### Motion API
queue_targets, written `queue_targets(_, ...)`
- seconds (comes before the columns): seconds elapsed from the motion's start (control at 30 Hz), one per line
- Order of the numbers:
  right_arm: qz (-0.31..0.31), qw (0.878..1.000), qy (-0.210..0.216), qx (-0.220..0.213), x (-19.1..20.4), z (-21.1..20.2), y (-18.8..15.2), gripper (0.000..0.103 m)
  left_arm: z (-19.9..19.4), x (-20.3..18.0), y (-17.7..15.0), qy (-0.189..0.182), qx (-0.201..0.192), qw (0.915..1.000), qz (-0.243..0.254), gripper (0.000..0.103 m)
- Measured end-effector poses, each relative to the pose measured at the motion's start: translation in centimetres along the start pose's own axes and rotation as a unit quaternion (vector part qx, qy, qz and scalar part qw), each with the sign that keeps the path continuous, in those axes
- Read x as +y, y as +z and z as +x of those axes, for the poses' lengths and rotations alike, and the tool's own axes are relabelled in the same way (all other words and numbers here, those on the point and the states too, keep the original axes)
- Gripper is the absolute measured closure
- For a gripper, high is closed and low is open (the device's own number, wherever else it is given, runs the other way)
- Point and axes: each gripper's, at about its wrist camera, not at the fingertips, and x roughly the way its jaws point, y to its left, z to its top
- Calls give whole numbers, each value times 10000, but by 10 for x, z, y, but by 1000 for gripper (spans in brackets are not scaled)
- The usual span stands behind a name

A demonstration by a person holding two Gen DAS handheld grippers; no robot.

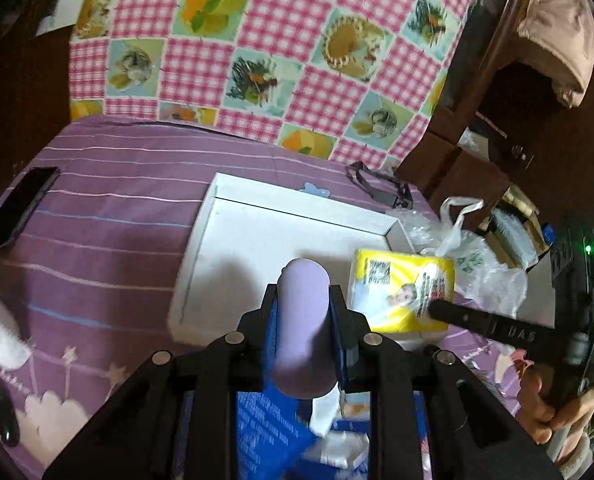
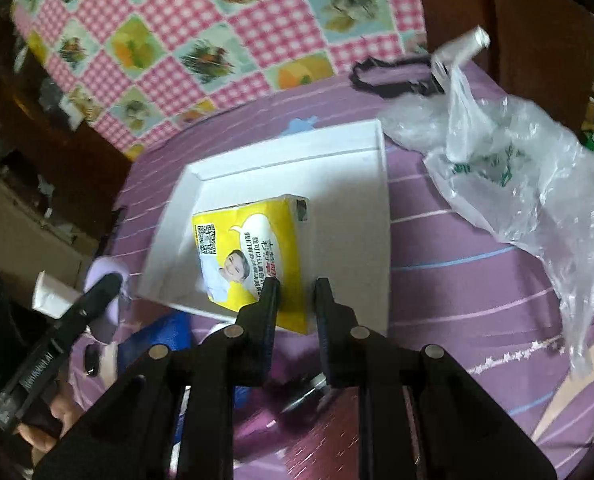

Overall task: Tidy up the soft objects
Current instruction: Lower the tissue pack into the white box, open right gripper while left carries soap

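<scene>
The left gripper (image 1: 303, 312) is pinching a lilac, rounded soft object (image 1: 303, 320) between its jaws, and the object is sticking out past the fingertips over the near edge of a shallow white box lid (image 1: 257, 232). The right gripper (image 2: 295, 292) is pinching the near corner of a yellow tissue pack (image 2: 253, 256), its left finger lying on the pack's printed face and its right finger just off the pack's right edge; the pack is sitting over the white lid, its lower corner overhanging the lid's near rim. The lid is lying on a purple striped bedsheet (image 1: 109, 208). Just right of the lid a crumpled clear plastic bag (image 2: 517, 172) is resting on the sheet, with a black strap (image 2: 381, 76) beyond it. A dark phone (image 1: 21, 208) is lying well to the left. Behind everything a pink checked quilt (image 1: 257, 40) is piled up. A hand (image 1: 557, 416) is gripping the right gripper's handle at the lower right of the left wrist view
</scene>
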Motion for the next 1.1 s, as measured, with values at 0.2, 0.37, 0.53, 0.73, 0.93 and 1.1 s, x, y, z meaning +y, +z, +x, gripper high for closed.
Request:
queue_targets(0.2, -114, 9992, -216, 317, -12, 26, -6, 83, 51, 16, -6, 630, 444, 9967, 248, 81)
queue_targets(0.37, -325, 9978, -460, 344, -5, 26, -9, 83, 56, 38, -5, 202, 622, 9976, -210, 81)
queue_targets(0.53, -185, 9981, -519, 280, -6, 29, -9, 83, 51, 33, -8, 149, 269, 9994, -185, 81)
queue_targets(0.73, -317, 9959, -850, -39, 3, 31, -8, 83, 42, 36, 1, -208, -131, 9992, -304, 81)
queue_targets(0.93, -314, 9963, -767, 241, -1, 37, -9, 85, 65, 43, -3, 248, 425, 9986, -208, 81)
queue_targets(1.1, -383, 9959, -793, 216, -1, 38, -11, 86, 68, 29, -10, 771, 725, 9940, 292, 81)
